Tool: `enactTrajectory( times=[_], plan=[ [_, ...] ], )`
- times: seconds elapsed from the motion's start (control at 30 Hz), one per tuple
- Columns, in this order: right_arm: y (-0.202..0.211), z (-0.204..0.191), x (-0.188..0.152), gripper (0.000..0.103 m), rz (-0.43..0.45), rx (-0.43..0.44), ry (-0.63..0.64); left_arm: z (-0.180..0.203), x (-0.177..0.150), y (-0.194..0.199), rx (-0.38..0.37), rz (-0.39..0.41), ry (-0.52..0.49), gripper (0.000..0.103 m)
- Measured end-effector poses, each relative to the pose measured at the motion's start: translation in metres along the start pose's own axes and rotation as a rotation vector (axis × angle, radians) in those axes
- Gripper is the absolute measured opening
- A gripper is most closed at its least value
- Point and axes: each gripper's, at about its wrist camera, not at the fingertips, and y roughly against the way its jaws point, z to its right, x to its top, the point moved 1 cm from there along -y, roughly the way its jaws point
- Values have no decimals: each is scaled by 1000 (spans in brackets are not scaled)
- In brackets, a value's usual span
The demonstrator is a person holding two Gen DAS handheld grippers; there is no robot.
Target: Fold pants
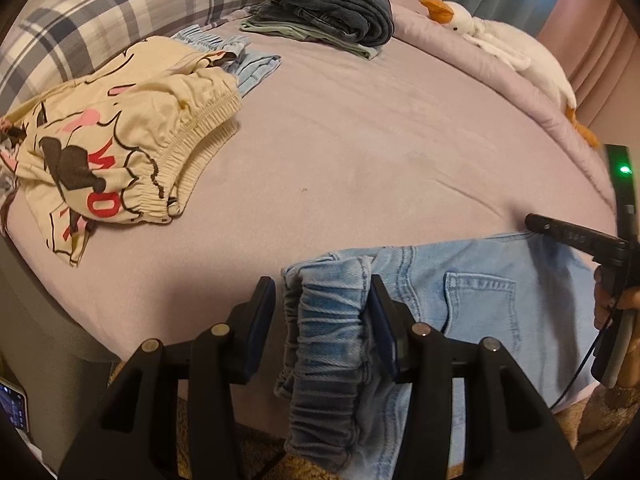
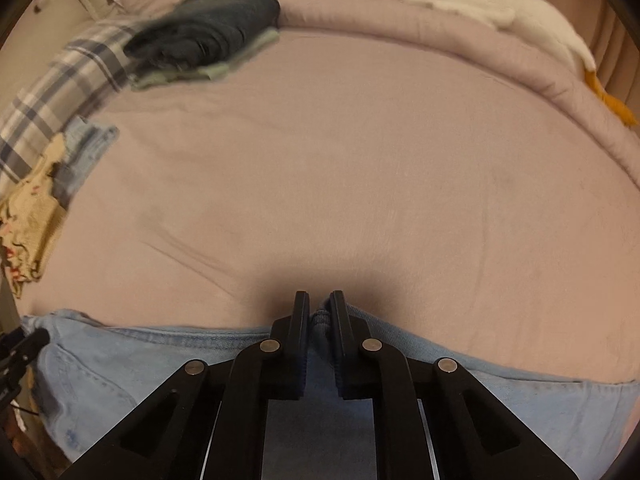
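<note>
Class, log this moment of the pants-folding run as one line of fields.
stage: gripping | left claw: open around jeans waistband | right claw: shut on jeans edge | surface: bed

Pink-sheeted bed [image 1: 360, 152], light jeans [image 1: 480, 280], cream shorts [image 1: 132, 136], folded stack [image 1: 332, 12], plush goose [image 1: 500, 40]

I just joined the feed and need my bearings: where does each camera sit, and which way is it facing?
Left wrist: on the left gripper, angled down across the bed; its open fingers straddle the waistband of the light jeans. The right gripper and a hand show at the right edge.
Right wrist: on the right gripper, angled down the same way, pinching the jeans' edge.
Shared: jeans, bed, dark folded stack, goose toy, plaid pillow.
</note>
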Motion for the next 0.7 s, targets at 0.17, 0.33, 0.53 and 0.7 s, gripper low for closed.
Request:
enactTrajectory(
  times=[0.17,0.33,0.53,0.7],
  plan=[
    [-18,-13,-2,11,2,-97,48,-7,2,-4,-5,-19,30,55],
    [-18,-14,-6,11,21,-130,73,-13,1,-7,-31,-38,77,59],
    [-18,-10,-5,11,32,-116,47,-9,0,-5,-11,-31,65,59],
    [-19,-14,-6,11,47,-147,49,-11,2,-6,-12,-34,63,60]
  ],
)
